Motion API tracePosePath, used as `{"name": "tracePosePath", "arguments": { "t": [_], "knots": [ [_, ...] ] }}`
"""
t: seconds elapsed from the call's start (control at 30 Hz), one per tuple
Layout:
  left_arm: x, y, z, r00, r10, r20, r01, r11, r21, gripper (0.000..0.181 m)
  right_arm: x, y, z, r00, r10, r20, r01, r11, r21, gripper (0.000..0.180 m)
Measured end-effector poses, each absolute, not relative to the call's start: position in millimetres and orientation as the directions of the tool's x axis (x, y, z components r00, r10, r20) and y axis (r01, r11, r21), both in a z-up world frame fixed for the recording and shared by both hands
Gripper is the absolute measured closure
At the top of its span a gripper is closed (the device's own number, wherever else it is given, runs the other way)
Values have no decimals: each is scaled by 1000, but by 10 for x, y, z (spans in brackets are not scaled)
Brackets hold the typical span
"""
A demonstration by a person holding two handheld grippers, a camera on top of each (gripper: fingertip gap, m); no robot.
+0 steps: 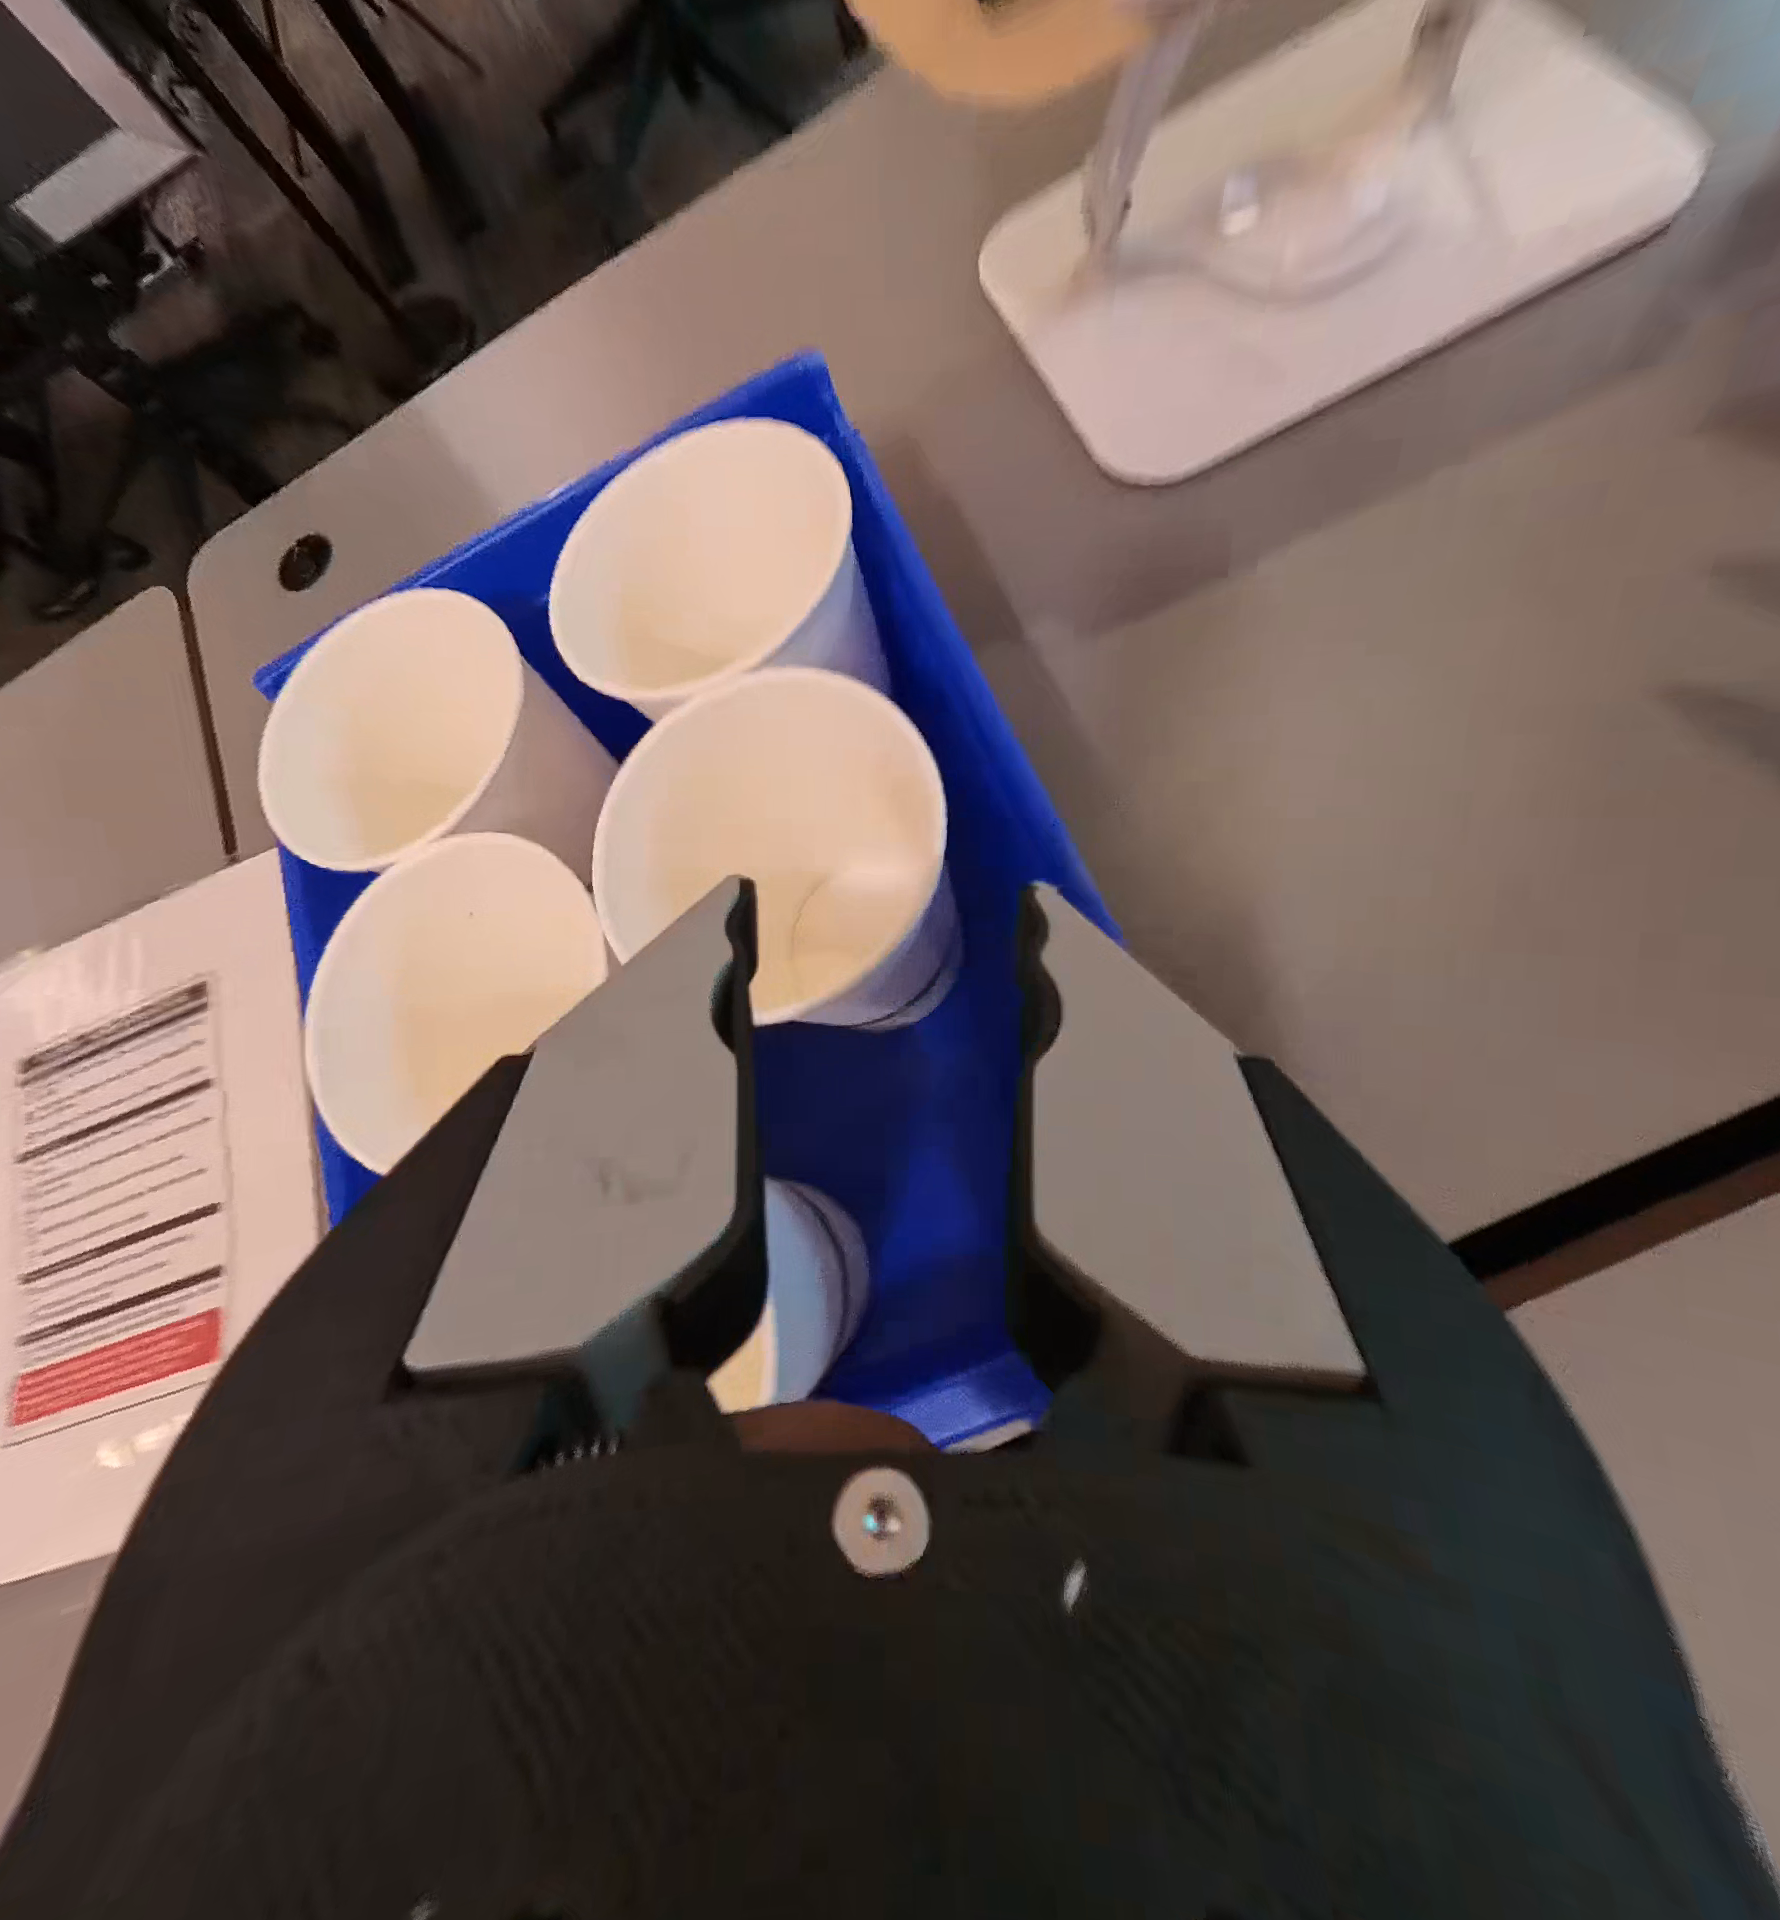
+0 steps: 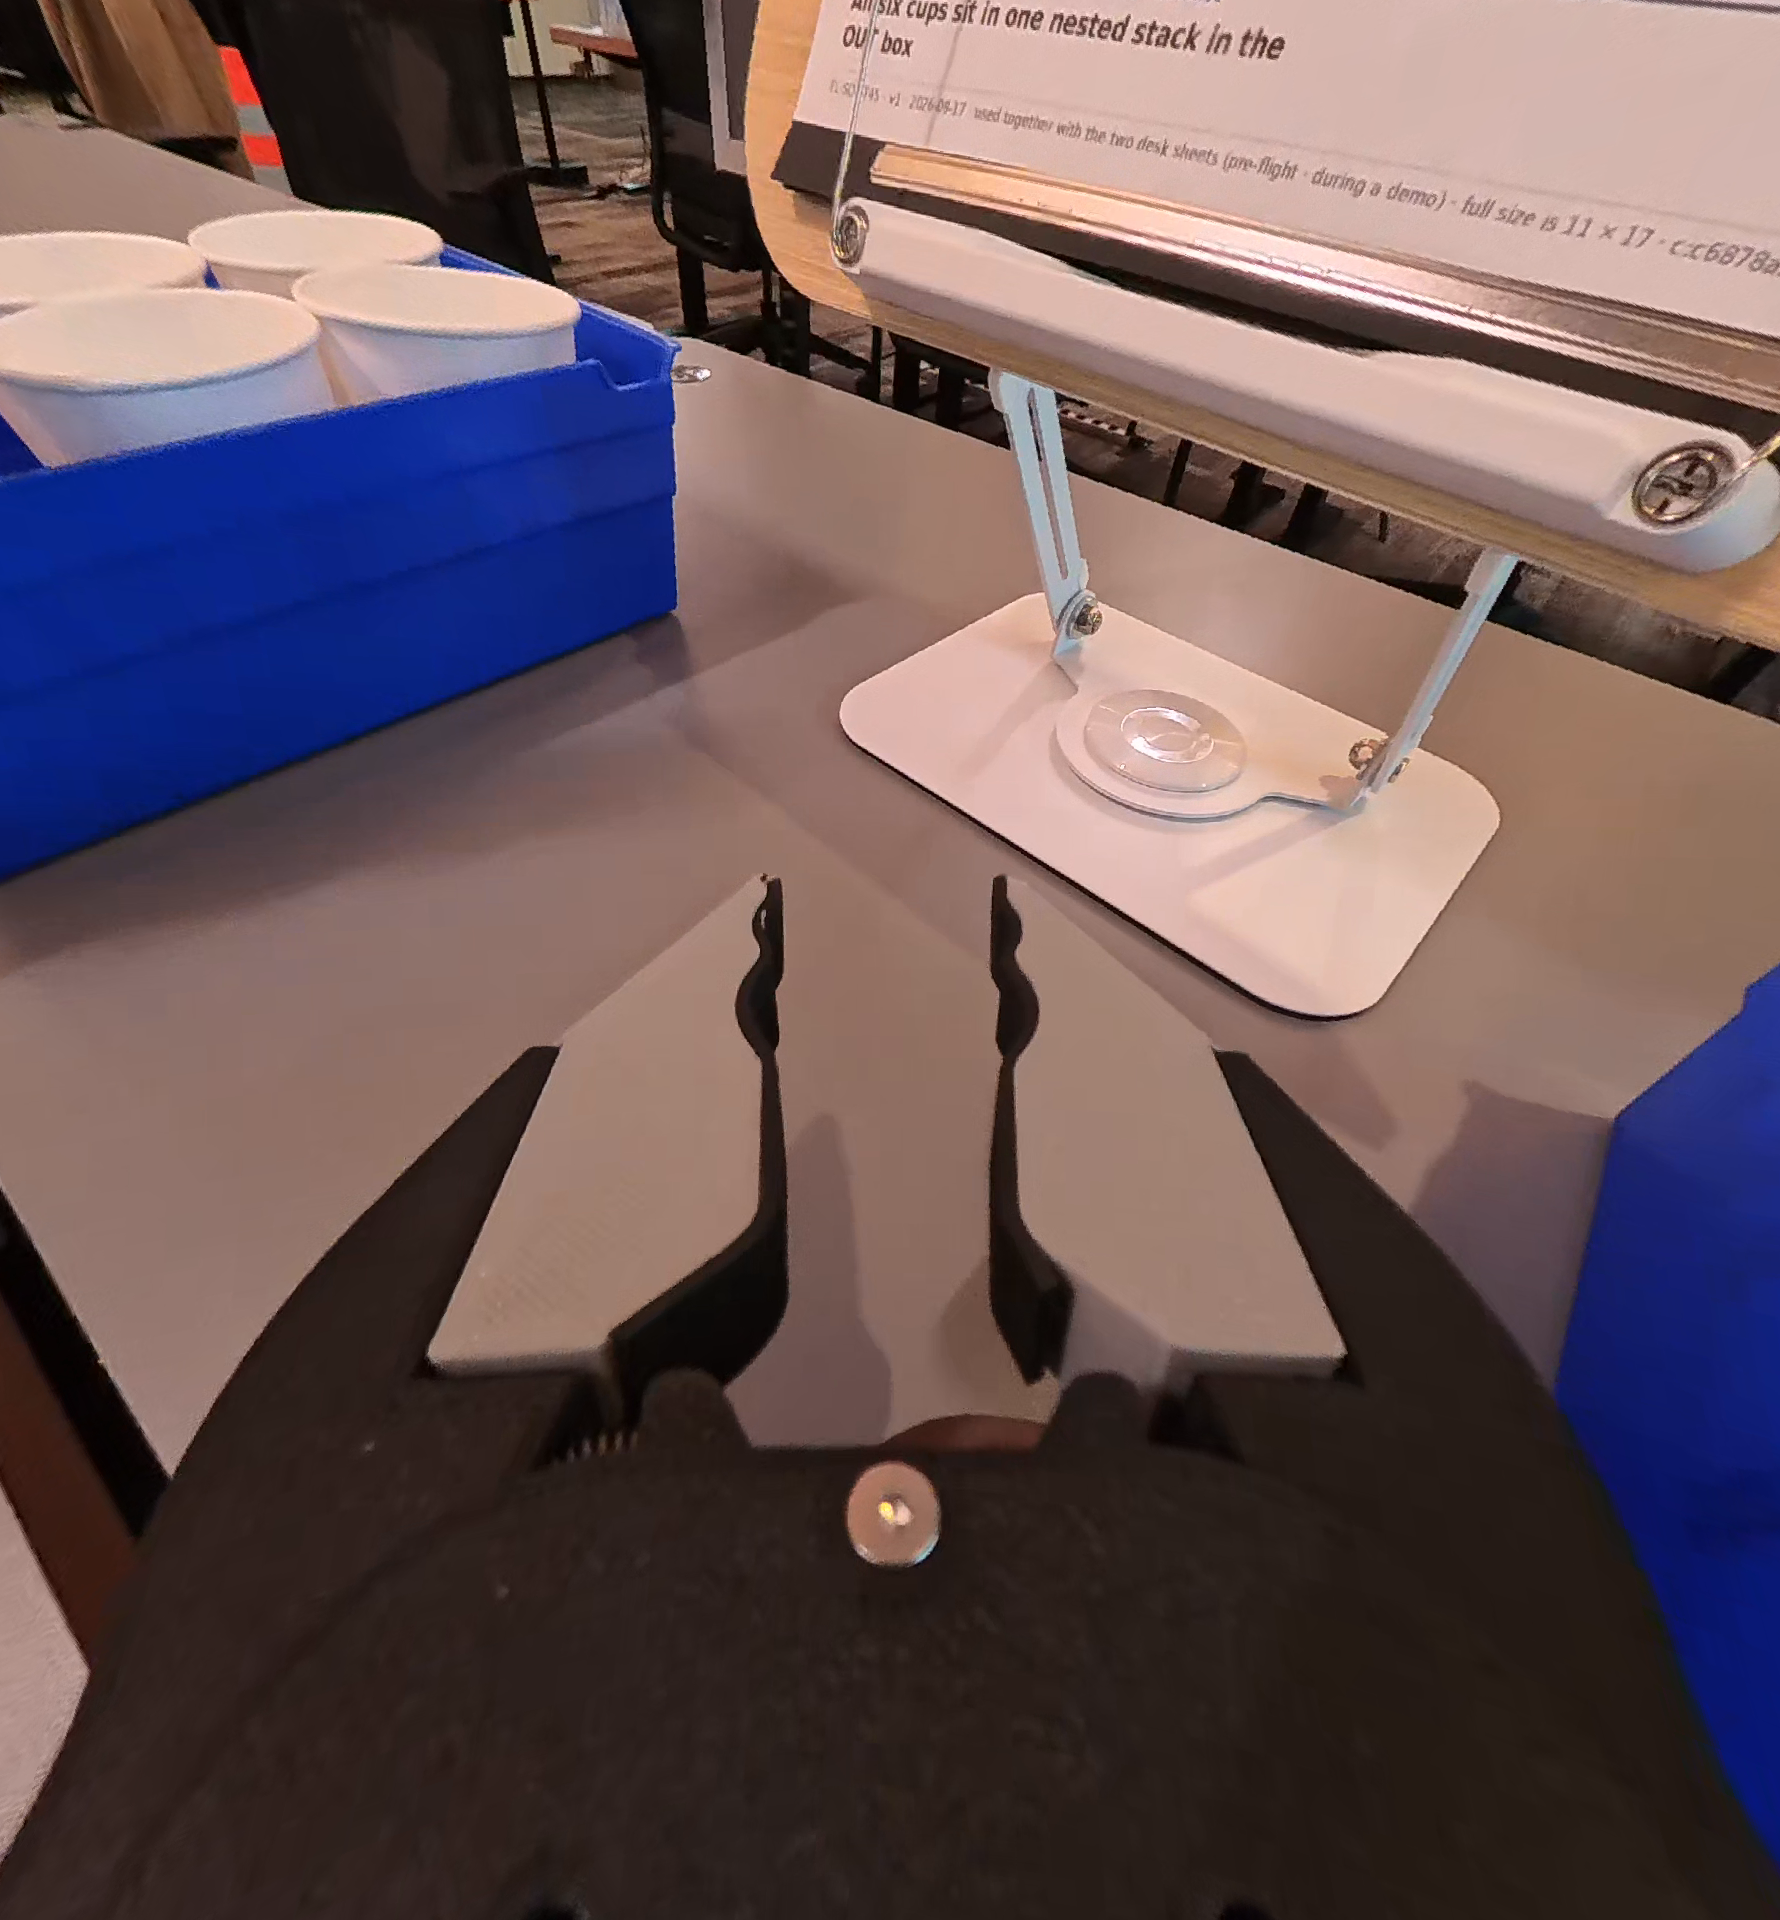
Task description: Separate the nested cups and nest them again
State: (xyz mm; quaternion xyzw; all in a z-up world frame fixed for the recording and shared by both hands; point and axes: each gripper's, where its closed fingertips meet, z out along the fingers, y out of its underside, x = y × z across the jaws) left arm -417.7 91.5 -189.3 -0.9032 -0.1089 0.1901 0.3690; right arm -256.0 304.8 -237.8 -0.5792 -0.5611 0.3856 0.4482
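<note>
Both pairs of fingers were parted and held nothing. Left gripper [image 1: 886, 935] hung above the blue plastic bin [image 1: 979, 717], one finger [image 1: 657, 1039] over the rim of the nearest white paper cup [image 1: 772, 821], though contact could not be judged. Four such cups stood upright and separate in the bin; one more cup [image 1: 813, 1278] seemed to lie below the fingers. Right gripper [image 2: 884, 914] waited over the grey table [image 2: 346, 987], well apart from the bin. Probably these cups were very light and thin, easily crushed; a gentle pinch on the rolled rim would be safest.
</note>
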Motion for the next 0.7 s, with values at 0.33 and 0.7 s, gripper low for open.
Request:
{"name": "tracePosePath", "arguments": {
  "t": [0.33,0.7],
  "knots": [
    [-4316,957,-2316,902,230,-366,-13,-833,-554,181,-2553,3031,-2364,57,998,25,297,7,-955,143],
    [-3749,1144,-1491,744,21,-668,-374,-815,-442,181,-2562,2687,-2113,-96,991,-95,218,-72,-973,138]
  ]
}}
